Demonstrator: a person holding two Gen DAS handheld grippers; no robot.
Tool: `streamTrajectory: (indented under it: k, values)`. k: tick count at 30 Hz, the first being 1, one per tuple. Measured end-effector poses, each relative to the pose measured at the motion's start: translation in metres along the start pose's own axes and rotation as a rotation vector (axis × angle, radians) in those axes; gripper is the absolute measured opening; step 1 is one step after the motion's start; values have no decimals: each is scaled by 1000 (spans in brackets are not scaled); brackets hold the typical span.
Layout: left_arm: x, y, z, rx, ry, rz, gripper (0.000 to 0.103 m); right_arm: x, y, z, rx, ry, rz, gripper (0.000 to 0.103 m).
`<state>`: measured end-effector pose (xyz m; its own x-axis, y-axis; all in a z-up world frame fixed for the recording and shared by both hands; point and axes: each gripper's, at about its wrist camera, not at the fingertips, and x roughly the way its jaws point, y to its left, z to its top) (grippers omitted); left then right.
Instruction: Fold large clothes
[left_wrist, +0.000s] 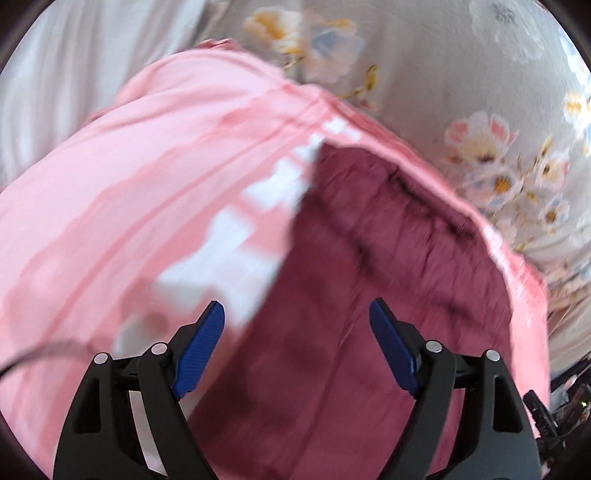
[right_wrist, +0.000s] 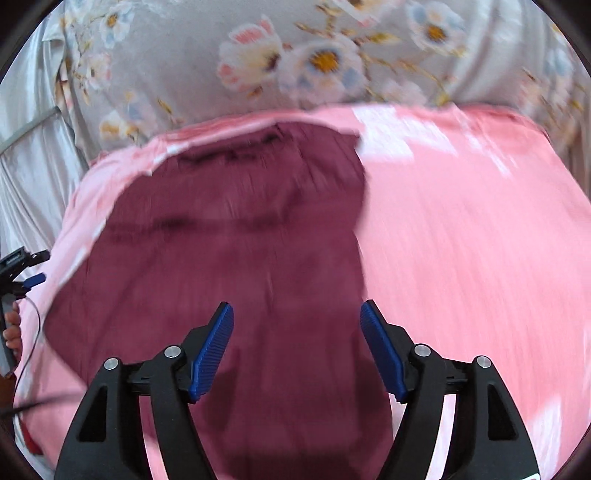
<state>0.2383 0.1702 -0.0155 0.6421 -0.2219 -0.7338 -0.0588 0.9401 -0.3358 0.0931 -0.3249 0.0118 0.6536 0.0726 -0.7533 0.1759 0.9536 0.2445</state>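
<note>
A maroon garment (left_wrist: 369, 295) lies spread on a pink cloth with white patches (left_wrist: 129, 184); both views are motion-blurred. It shows in the right wrist view too (right_wrist: 240, 240), on the pink cloth (right_wrist: 461, 240). My left gripper (left_wrist: 297, 317) is open and empty, hovering over the maroon garment's left edge. My right gripper (right_wrist: 297, 319) is open and empty, over the garment's lower middle. The left gripper also shows at the left edge of the right wrist view (right_wrist: 26, 273).
A grey floral bedsheet (right_wrist: 314, 59) lies under and beyond the cloths, seen also in the left wrist view (left_wrist: 480, 92). White fabric (left_wrist: 55, 74) lies at the far left. A thin dark cable (left_wrist: 48, 350) crosses the pink cloth.
</note>
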Motion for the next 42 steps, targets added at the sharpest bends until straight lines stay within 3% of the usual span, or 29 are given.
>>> streamTrajectory:
  k: [5, 8, 10, 12, 15, 17, 19, 22, 24, 30, 33, 39, 42]
  values:
    - [-17, 43, -58, -90, 98, -43, 82, -21, -17, -49, 160, 4, 45, 76]
    - [-12, 60, -73, -196, 129, -106, 82, -18, -18, -58, 214, 1, 64, 76]
    - [-13, 59, -73, -216, 107, -117, 82, -15, -16, -60, 230, -11, 62, 77]
    - [-12, 52, -69, -215, 101, -169, 79, -12, -15, -57, 243, -31, 61, 77]
    - [-5, 40, -66, -207, 123, -191, 57, -8, -14, -53, 267, -42, 57, 75]
    - [1, 31, -64, -191, 133, -171, 28, -6, -13, -51, 272, -46, 46, 62]
    - [0, 26, -65, -173, 131, -160, 11, -6, -13, -51, 277, -39, 59, 32]
    - [-12, 24, -64, -166, 113, -171, 6, -13, -15, -51, 295, -41, 88, 11]
    - [-24, 22, -64, -151, 98, -188, 4, -29, -12, -50, 281, -68, 95, 7]
    - [-94, 12, -69, -67, 44, -248, 3, -102, 7, -55, 137, -165, 104, 4]
    - [-134, 7, -80, -5, 19, -259, 3, -157, 18, -76, 26, -235, 109, 4]
    - [-254, 3, -122, 55, -93, -352, 3, -269, 24, -135, -92, -393, 147, 4]
    - [-316, 1, -138, 62, -190, -379, 2, -320, 27, -155, -111, -468, 162, 4]
